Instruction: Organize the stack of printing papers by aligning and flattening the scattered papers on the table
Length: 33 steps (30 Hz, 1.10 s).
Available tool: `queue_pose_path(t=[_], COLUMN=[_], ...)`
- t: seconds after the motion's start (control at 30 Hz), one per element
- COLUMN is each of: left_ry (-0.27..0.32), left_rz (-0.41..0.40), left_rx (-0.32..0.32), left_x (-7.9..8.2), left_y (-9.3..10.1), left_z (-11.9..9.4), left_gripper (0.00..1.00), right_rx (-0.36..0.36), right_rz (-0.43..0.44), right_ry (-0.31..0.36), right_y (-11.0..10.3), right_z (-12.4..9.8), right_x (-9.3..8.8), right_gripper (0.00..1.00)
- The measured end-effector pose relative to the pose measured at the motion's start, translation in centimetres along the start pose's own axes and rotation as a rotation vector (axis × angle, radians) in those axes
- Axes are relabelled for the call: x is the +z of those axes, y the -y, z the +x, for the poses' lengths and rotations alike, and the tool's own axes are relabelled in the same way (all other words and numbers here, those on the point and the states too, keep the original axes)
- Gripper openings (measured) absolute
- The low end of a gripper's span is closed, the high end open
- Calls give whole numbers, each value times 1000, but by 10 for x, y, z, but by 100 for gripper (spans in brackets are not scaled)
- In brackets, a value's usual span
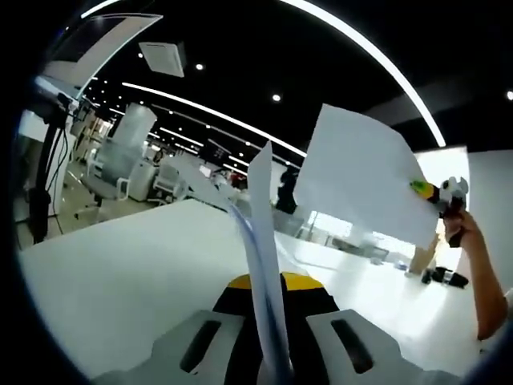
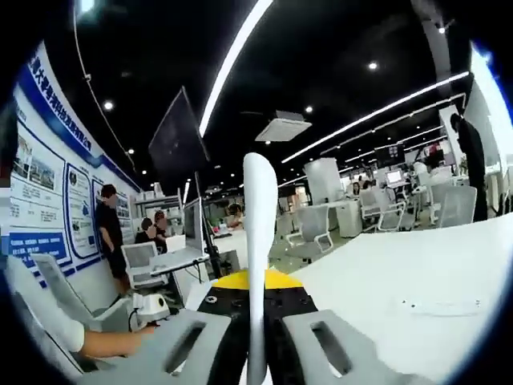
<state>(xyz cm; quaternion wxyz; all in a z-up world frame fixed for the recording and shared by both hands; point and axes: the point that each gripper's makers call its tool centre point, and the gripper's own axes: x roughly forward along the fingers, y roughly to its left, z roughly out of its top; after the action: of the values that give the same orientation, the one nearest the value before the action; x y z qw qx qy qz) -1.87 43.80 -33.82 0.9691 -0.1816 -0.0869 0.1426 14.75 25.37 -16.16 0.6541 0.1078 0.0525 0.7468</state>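
My left gripper (image 1: pixel 271 341) is shut on a thin bunch of white paper sheets (image 1: pixel 263 241) that rise edge-on from between its jaws, above the white table (image 1: pixel 120 273). To the right, a broad white sheet (image 1: pixel 361 176) is held up in the air. The right gripper (image 1: pixel 438 192), carried by a person's hand (image 1: pixel 469 233), pinches that sheet's right edge. In the right gripper view, my right gripper (image 2: pixel 256 341) is shut on white paper (image 2: pixel 259 233) seen edge-on, standing upright between the jaws beside the table (image 2: pixel 401 265).
A small dark object (image 1: pixel 445 278) lies on the table's far right. A flat pale item (image 2: pixel 437 306) rests on the tabletop. Office chairs (image 2: pixel 457 204), a monitor on a stand (image 2: pixel 178 144) and people by a poster wall (image 2: pixel 108 233) stand around. A sleeve and hand (image 2: pixel 104 342) show at lower left.
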Motion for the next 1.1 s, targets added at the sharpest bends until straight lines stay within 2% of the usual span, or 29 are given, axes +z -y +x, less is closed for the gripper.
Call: queue_pose_path(t=[0.3,0.37,0.53,0.63,0.83,0.93,1.1], left_ry=[10,9,7,9,11,11,14], left_rz=[-3,0,-1,0,0,-2,-2], left_rx=[-14,-15,-16,-16,-17,-17,-17], left_x=[1,1,0,0,0,0,0], left_y=[2,2,4,4,5,5,5], left_z=[-2,-2,-1,-1,-1,-1,0], left_gripper=[8,8,8,8,8,8,8], right_rx=[39,55,82,93,80,58,24], right_rz=[98,143,193,211,242,270,280], right_ry=[41,55,31,29,35,15,0], right_y=[-12,-14,-19,-20,-14,-7,1], right_z=[1,5,11,12,15,20,23], right_x=[-34,-41,-60,-61,-67,-78,-84], right_gripper=[0,0,0,0,0,0,0])
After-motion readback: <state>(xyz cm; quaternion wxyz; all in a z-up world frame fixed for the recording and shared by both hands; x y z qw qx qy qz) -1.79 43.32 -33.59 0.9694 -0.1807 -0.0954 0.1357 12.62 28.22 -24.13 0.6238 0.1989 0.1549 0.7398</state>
